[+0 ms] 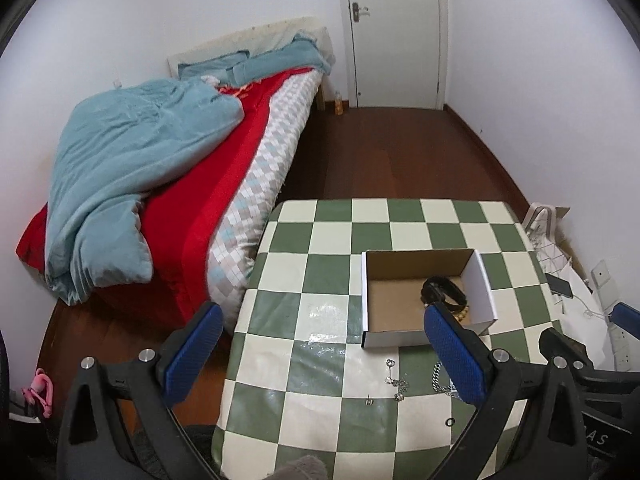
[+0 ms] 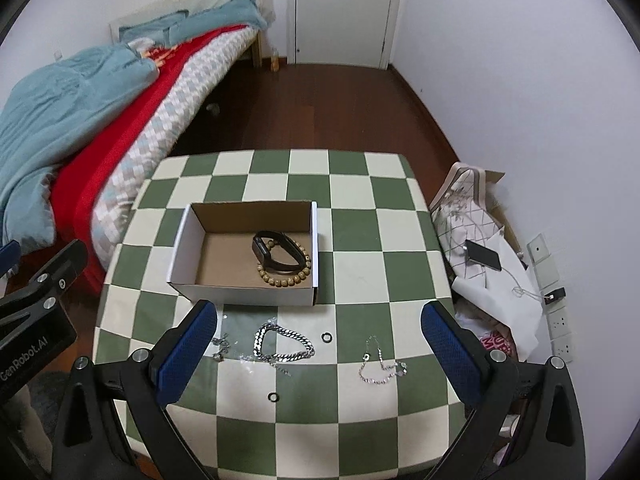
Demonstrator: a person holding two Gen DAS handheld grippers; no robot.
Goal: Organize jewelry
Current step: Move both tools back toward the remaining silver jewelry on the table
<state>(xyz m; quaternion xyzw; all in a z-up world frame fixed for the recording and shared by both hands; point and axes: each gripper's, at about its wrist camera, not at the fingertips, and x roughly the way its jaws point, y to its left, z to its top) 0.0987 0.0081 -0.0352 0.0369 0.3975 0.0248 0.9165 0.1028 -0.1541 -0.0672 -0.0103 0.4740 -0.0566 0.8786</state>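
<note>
An open cardboard box (image 2: 188, 256) (image 1: 365, 300) stands on the green-and-white checked table (image 2: 352, 220) (image 1: 320, 248). In it lie a black wristband (image 2: 276, 254) (image 1: 442, 290) and a wooden bead bracelet (image 2: 286, 278). In front of the box lie a thick silver chain (image 2: 282, 344), a thin silver bracelet (image 2: 380, 366), a small silver piece (image 2: 220, 348) (image 1: 396, 380) and two black rings (image 2: 327, 337) (image 2: 273, 397). My right gripper (image 2: 320, 344) is open and empty above the chain. My left gripper (image 1: 324, 344) is open and empty over the table's left front.
A bed (image 1: 160, 168) with red and blue covers runs along the table's left. A phone (image 2: 482, 258), papers and wall sockets lie to the right of the table. A white door (image 1: 394, 32) is at the back across wooden floor.
</note>
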